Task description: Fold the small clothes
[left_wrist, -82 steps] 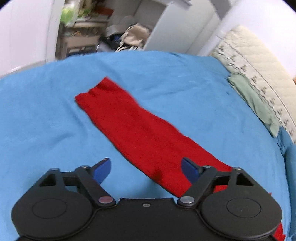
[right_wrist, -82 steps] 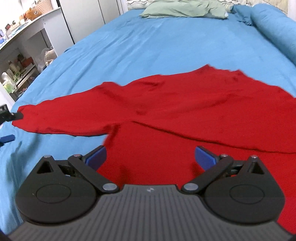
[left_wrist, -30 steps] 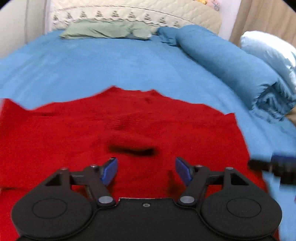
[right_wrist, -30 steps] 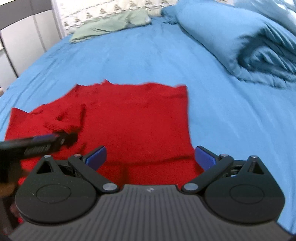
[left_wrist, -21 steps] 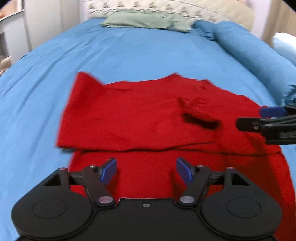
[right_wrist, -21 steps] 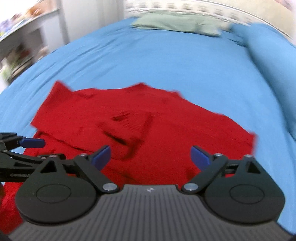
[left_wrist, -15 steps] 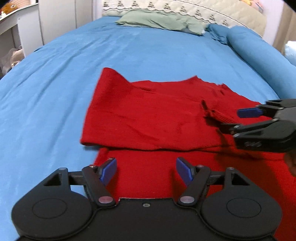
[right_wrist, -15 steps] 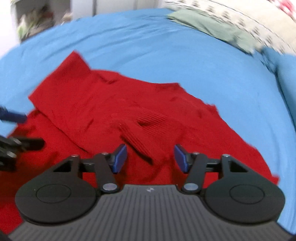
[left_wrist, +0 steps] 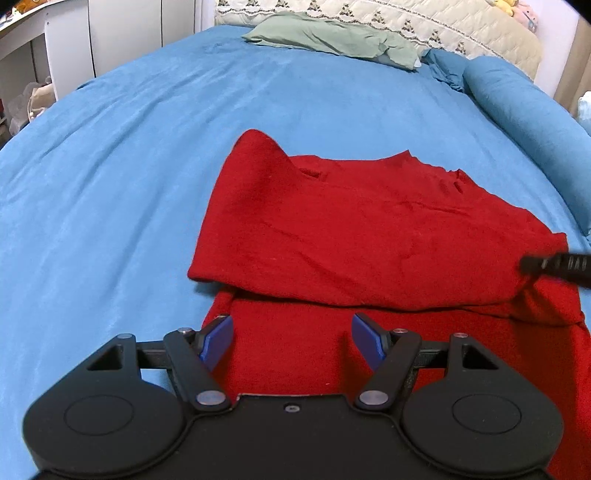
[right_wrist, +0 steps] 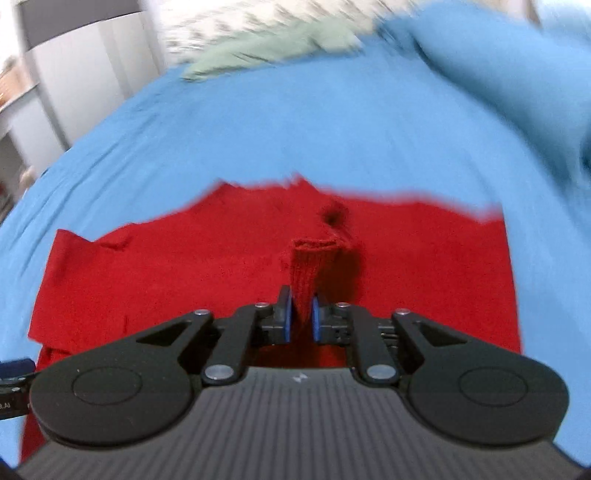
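Note:
A red knit sweater [left_wrist: 369, 236] lies on the blue bed sheet [left_wrist: 110, 166], with one sleeve folded across its body. My left gripper [left_wrist: 291, 338] is open and empty, low over the sweater's near left edge. My right gripper [right_wrist: 300, 319] is shut on the ribbed cuff of the red sleeve [right_wrist: 308, 266] and holds it up off the sweater [right_wrist: 184, 266]. The right gripper's dark tip [left_wrist: 554, 264] shows at the right edge of the left wrist view. The right wrist view is motion-blurred.
A green pillow [left_wrist: 332, 37] and a quilted headboard [left_wrist: 443, 29] are at the far end. A rolled blue duvet [left_wrist: 528, 110] lies along the right. White cabinets [left_wrist: 110, 44] stand at the left. Blue sheet surrounds the sweater.
My right gripper has closed on the sleeve cuff and pulled it toward the right side of the sweater. My left gripper stays open and has drawn back a little to the left.

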